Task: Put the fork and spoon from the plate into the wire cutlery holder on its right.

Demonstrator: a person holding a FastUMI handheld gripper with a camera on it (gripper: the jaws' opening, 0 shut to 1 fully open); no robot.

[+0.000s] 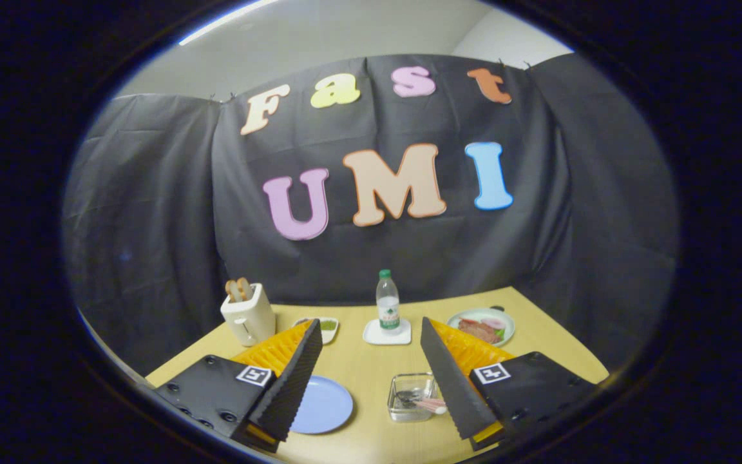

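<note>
My gripper hangs high above the wooden table, open, with nothing between its fingers. Below, between the fingers, lies a round blue plate; the left finger hides its left edge and the part that shows is bare. To the plate's right stands the small square cutlery holder, close against the right finger. Inside it lie pink-handled cutlery pieces with dark metal ends; I cannot tell fork from spoon at this size.
Beyond the fingers stand a white toaster holding bread at back left, a small dish of something green, a water bottle on a white square coaster, and a plate of food at back right.
</note>
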